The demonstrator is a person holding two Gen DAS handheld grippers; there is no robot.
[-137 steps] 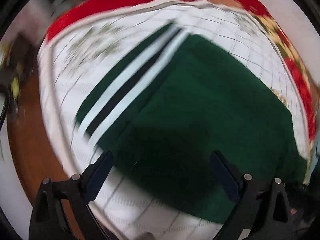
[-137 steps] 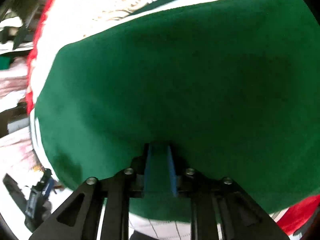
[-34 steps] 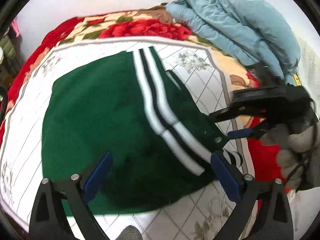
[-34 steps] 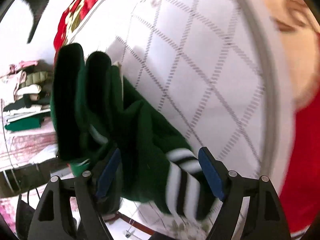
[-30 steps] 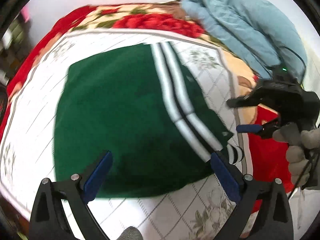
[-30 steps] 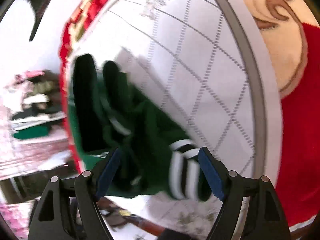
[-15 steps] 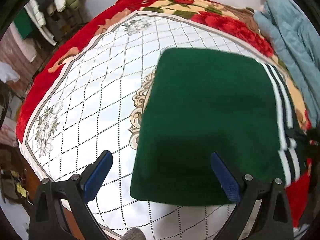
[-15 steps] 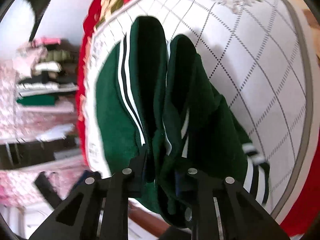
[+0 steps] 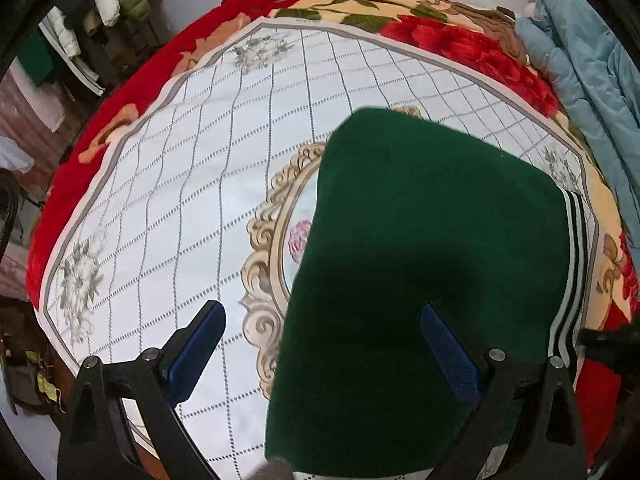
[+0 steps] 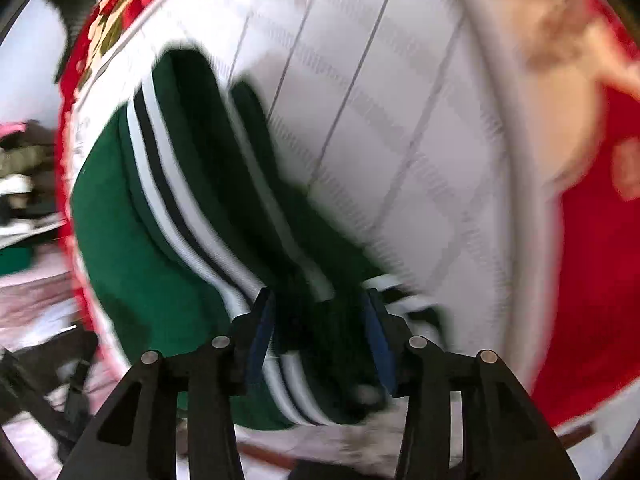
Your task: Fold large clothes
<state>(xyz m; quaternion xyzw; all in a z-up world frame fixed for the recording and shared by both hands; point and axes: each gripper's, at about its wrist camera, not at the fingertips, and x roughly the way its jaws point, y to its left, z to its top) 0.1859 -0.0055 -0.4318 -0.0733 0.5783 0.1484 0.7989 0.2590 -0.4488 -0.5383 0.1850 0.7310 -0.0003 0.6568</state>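
Left wrist view: my left gripper (image 9: 320, 344) hangs over the bed with its blue-padded jaws wide apart and nothing between the pads. Below it lies the dark green folded garment with white and black side stripes (image 9: 432, 248), flat on the white quilted bedspread with a grey diamond grid and a beige scrolled medallion (image 9: 192, 184). The garment covers the right part of the medallion; its striped edge runs along the right side, close to the bedspread's grey border. A red floral plush blanket (image 9: 460, 44) shows around the bedspread, and a pale blue padded quilt (image 9: 588, 60) lies bunched at the upper right. Hanging clothes (image 9: 100, 8) fill the upper left corner.

Right wrist view, blurred by motion: my right gripper (image 10: 320, 336) points down at the garment's (image 10: 132, 240) bunched striped end. Its jaws have just been opening and stand partly apart, with the green cloth and stripes between the blue pads; whether the pads press on the cloth I cannot tell. The bedspread (image 10: 400, 120) and red blanket (image 10: 592, 260) lie beyond.
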